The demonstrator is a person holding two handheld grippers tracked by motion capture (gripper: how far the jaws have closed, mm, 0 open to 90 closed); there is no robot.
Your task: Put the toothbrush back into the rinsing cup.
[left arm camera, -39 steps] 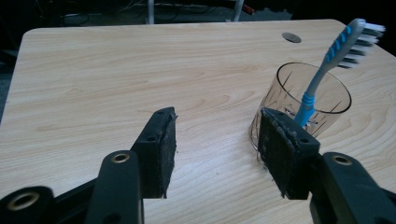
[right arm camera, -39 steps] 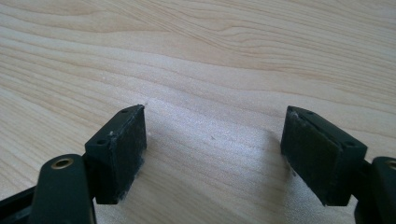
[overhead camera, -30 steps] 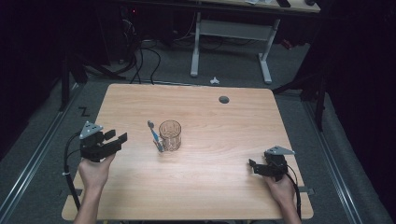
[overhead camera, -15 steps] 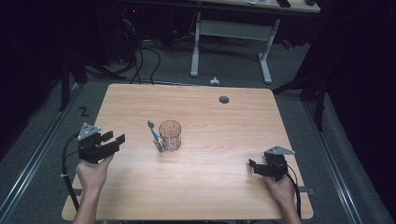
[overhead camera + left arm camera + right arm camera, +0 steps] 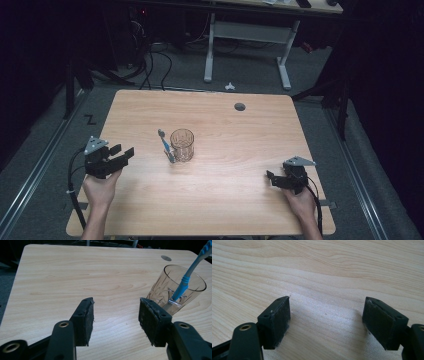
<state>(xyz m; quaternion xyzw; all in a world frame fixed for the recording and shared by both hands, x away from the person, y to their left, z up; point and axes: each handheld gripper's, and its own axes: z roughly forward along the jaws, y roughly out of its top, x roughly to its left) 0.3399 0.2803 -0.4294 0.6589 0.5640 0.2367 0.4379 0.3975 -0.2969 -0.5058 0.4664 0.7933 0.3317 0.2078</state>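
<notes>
We are holding the left gripper over the near left part of the wooden table, its jaws standing wide apart with nothing between them. Ahead of it and a little to its right, a clear glass cup is standing upright, and a blue toothbrush is leaning against the cup's side that faces this gripper; in the left gripper view the toothbrush is crossing the cup's rim. We are resting the right gripper low at the near right, well apart from the cup, jaws also spread wide and empty over bare wood.
</notes>
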